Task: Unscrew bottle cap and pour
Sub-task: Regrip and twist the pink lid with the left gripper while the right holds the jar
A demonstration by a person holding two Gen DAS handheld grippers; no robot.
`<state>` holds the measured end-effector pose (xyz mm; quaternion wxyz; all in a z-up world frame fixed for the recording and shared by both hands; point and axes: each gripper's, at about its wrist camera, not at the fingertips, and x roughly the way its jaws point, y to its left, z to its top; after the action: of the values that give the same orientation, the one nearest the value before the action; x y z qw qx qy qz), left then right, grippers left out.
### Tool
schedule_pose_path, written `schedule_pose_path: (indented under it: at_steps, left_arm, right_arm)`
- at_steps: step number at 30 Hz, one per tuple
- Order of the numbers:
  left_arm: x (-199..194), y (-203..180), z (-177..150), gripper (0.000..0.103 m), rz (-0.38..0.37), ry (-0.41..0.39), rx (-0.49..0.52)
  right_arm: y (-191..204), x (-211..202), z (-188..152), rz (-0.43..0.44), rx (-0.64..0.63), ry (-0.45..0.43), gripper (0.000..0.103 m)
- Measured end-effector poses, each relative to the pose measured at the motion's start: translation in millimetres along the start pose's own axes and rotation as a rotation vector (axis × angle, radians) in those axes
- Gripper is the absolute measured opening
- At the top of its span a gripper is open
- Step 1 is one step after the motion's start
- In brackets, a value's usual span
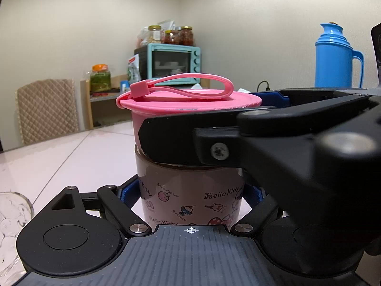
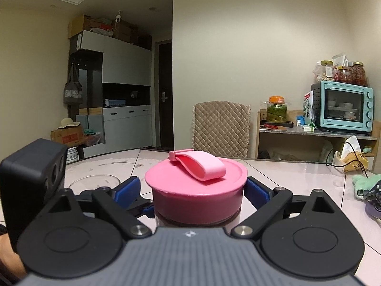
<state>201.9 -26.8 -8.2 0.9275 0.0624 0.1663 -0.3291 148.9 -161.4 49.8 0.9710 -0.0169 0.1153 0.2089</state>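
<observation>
i see the bottle point(image 1: 190, 197) standing upright on the pale counter point(image 1: 71, 157), a stubby printed one with cartoon drawings and lettering on its side, and the pink cap point(image 1: 188, 102) sits on top of it with its pink strap point(image 1: 190, 83) looped over the lid.

my left gripper point(image 1: 190, 190) has its jaws closed in on the body of the bottle, low down, with the blue pads point(image 1: 127, 191) pressed against both sides of the printed wall.

my right gripper point(image 2: 194, 190) comes in higher, from the right side in the left wrist view, and its jaws sit around the cap. in the right wrist view the blue pads point(image 2: 256, 189) stand on either side of the pink rim, the right one touching or nearly touching it, the left one with a small gap, so i cannot tell whether the hold is firm.

a clear glass bowl point(image 2: 94, 182) sits on the counter just to the left of the bottle. a blue jug point(image 1: 338, 57) stands farther back on the right, and a teal oven point(image 2: 343, 107) with jars point(image 2: 343, 72) on top sits on a shelf by the wall, near a padded chair point(image 2: 221, 124).
</observation>
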Motion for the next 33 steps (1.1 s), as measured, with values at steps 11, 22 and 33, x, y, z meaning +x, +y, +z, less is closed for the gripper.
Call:
schedule_pose_path:
  at_steps: [11,22,33]
  left_arm:
    - [0,0,0,0.090,0.000,0.000,0.000]
    - [0,-1,0,0.090,0.001,0.000,0.000]
    - [0,0,0,0.090,0.000,0.000,0.000]
  right_arm:
    - [3,3,-1,-0.015,-0.001,0.008,0.087]
    - [-1,1,-4,0.020,-0.016,0.001,0.085]
    - [-18,0,-2,0.143,-0.064,-0.003,0.085]
